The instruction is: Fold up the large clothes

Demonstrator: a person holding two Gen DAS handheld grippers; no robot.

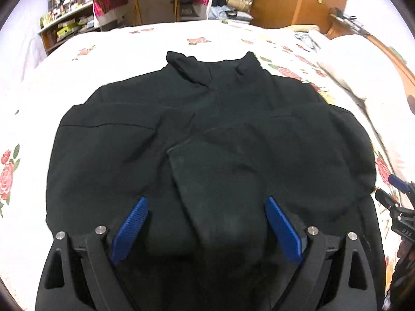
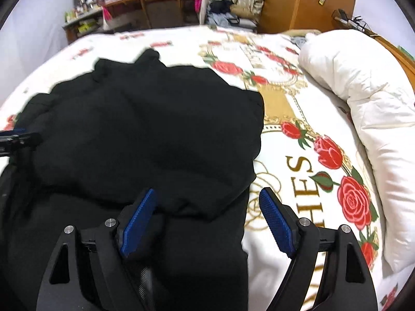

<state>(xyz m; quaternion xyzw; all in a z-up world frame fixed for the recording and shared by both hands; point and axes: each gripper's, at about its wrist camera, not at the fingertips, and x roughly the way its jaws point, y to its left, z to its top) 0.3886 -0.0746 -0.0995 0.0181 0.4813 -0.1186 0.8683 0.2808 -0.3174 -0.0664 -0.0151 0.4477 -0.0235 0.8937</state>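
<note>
A black high-collared garment (image 1: 207, 134) lies on the rose-printed bedspread (image 1: 116, 51), collar at the far end and sleeves folded in over the body. My left gripper (image 1: 206, 199) hovers open above the garment's near middle, with both blue pads wide apart and only loose cloth below them. In the right wrist view the garment (image 2: 145, 129) fills the left half. My right gripper (image 2: 207, 191) stands open astride its right edge, with the left pad over black cloth and the right pad over the bedspread (image 2: 298, 181). Each gripper shows at the edge of the other's view: the right gripper (image 1: 399, 194), the left gripper (image 2: 15, 137).
A rolled white duvet (image 2: 363, 103) lies along the bed's right side. Beyond the bed's far edge stand a wooden desk (image 1: 150, 2) with cluttered shelves, a pile of clothes and a wooden wardrobe (image 2: 306, 0).
</note>
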